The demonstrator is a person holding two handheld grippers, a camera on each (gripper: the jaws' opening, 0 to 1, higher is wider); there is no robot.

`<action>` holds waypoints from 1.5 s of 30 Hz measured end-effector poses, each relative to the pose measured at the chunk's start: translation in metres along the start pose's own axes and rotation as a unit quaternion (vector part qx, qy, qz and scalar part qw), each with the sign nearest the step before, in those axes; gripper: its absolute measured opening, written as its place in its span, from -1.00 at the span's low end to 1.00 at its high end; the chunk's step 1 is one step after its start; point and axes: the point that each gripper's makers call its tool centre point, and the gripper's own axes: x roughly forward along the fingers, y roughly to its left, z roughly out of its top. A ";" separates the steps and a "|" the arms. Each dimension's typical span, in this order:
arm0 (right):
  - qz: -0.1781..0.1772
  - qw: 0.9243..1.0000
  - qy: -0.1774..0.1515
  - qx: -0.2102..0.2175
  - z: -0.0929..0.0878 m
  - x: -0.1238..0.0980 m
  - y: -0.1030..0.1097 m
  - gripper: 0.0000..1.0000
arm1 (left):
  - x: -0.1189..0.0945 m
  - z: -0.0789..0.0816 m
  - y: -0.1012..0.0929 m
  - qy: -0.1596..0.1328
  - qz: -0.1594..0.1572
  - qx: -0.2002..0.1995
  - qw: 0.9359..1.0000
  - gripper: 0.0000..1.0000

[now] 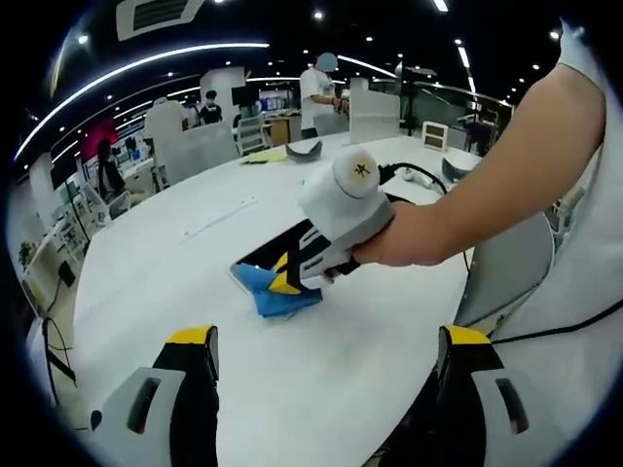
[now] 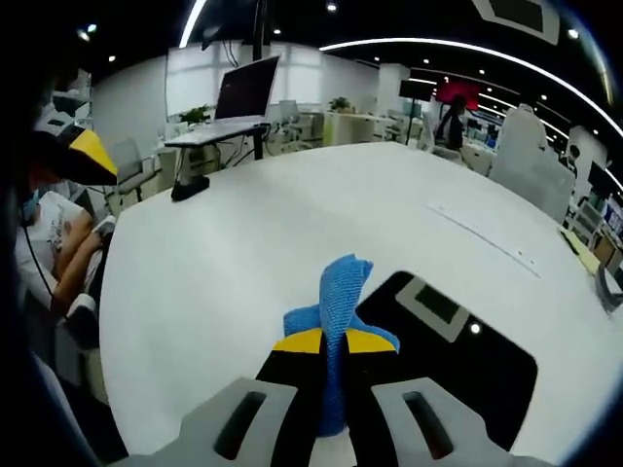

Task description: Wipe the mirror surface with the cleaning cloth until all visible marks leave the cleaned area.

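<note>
In my right gripper view, the right gripper [image 2: 334, 342] has its fingers pinching the blue cleaning cloth [image 2: 341, 287], a fold of it standing up between the yellow tips. The mirror [image 2: 458, 355] lies flat on the white tabletop [image 2: 243, 243], dark and reflective, at about four o'clock from the cloth, its near edge touching it. In my left gripper view, the left gripper [image 1: 326, 360] hangs over the tabletop with fingers spread wide, nothing between them. At twelve o'clock from it I see a hand [image 1: 414, 238] pressing the right gripper down onto cloth and mirror.
</note>
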 end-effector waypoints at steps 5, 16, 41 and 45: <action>-0.001 1.000 -0.004 -0.006 0.002 -0.006 -0.005 -0.96 | 0.000 0.000 -0.003 0.002 -0.002 0.002 1.000 0.88; -0.028 0.999 0.001 0.021 -0.020 -0.029 -0.046 -0.96 | 0.000 0.002 -0.005 -0.001 -0.001 0.004 1.000 0.88; -0.110 0.992 0.013 0.061 -0.072 -0.096 -0.147 -0.96 | 0.004 0.010 -0.015 0.005 0.002 0.018 1.000 0.89; -0.122 0.990 0.015 0.070 -0.080 -0.104 -0.159 -0.96 | 0.004 0.011 -0.017 0.007 0.003 0.020 1.000 0.89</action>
